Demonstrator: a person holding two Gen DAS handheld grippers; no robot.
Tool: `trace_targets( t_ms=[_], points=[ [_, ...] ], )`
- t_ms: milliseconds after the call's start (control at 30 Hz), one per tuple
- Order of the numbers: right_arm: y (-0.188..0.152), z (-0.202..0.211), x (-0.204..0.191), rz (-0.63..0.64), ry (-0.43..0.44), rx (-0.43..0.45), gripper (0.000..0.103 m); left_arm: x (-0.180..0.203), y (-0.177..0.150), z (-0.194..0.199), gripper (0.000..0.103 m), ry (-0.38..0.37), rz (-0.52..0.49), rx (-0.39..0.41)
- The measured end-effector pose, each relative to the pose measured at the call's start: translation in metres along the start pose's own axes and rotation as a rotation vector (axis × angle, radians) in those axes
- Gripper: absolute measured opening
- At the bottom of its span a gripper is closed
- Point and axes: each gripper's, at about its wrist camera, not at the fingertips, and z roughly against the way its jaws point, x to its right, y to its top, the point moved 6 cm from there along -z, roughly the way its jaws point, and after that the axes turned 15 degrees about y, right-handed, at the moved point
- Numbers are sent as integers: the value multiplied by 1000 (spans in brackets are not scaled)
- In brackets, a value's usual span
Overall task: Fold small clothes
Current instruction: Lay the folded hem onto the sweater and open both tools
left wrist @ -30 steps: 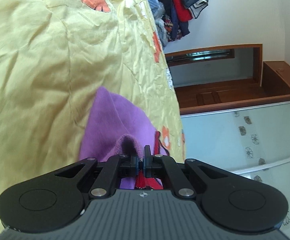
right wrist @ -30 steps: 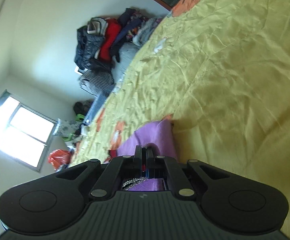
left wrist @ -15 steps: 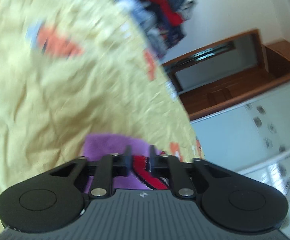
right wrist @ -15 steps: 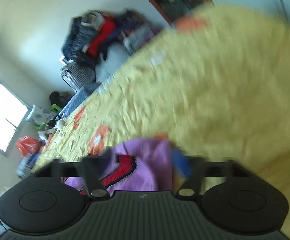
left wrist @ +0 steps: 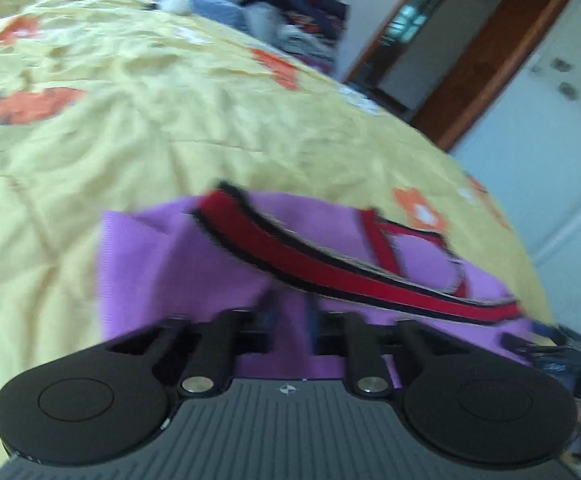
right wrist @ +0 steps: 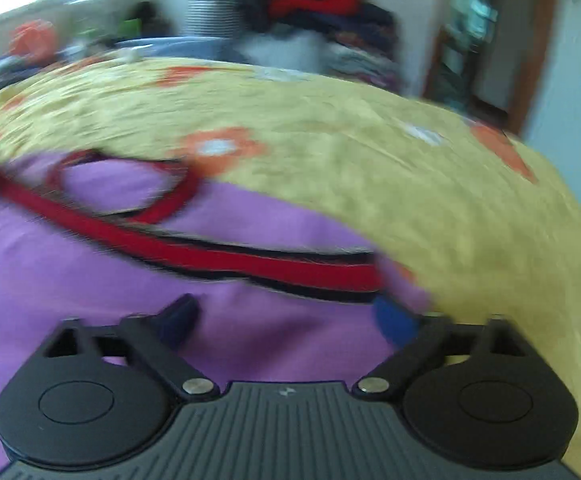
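Left gripper (left wrist: 292, 326) is seen low centre, jaws narrowing to a slim gap, nothing pinched. Right gripper (right wrist: 286, 320) has just been spread wide, empty. Purple garment (left wrist: 178, 256) with red band (right wrist: 226, 258) is laid mid-frame on yellow bedsheet (left wrist: 138, 128); clothes pile (right wrist: 318, 12) blurred at top.

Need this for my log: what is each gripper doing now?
Left gripper: jaws narrowly open, just been closing; purple top behind the gap, not pinched.
Right gripper: jaws wide open, just been opening; gripping nothing.
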Motion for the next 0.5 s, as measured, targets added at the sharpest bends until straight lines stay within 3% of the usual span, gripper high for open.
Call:
trace_targets(
  t_ms=[100, 133, 167, 200, 233, 333, 400, 467, 500],
  points=[
    [1, 26, 1, -1, -55, 57, 103, -2, 0, 18, 14, 35, 22, 6],
    [1, 36, -10, 23, -43, 90, 103, 5, 0, 31, 38, 55, 5, 37],
    [-1, 45, -24, 35, -8, 116, 103, 12, -1, 47, 53, 51, -3, 79],
    [-4, 50, -40, 35, 33, 128, 103, 20, -7, 62, 79, 21, 9, 119],
    [-10, 53, -59, 45, 74, 132, 103, 28, -15, 77, 89, -7, 15, 145],
    [-37, 48, -122, 166, 146, 93, 103, 52, -47, 100, 84, -43, -23, 166],
    [-60, 43, -146, 213, 169, 54, 103, 60, -72, 97, 84, 2, -66, 132],
    [-79, 32, -140, 240, 97, -12, 103, 55, -92, 81, 83, 77, -79, 78],
    [-81, 34, -130, 231, 99, 13, 103, 51, -99, 75, 80, 83, -77, 77]
  ],
)
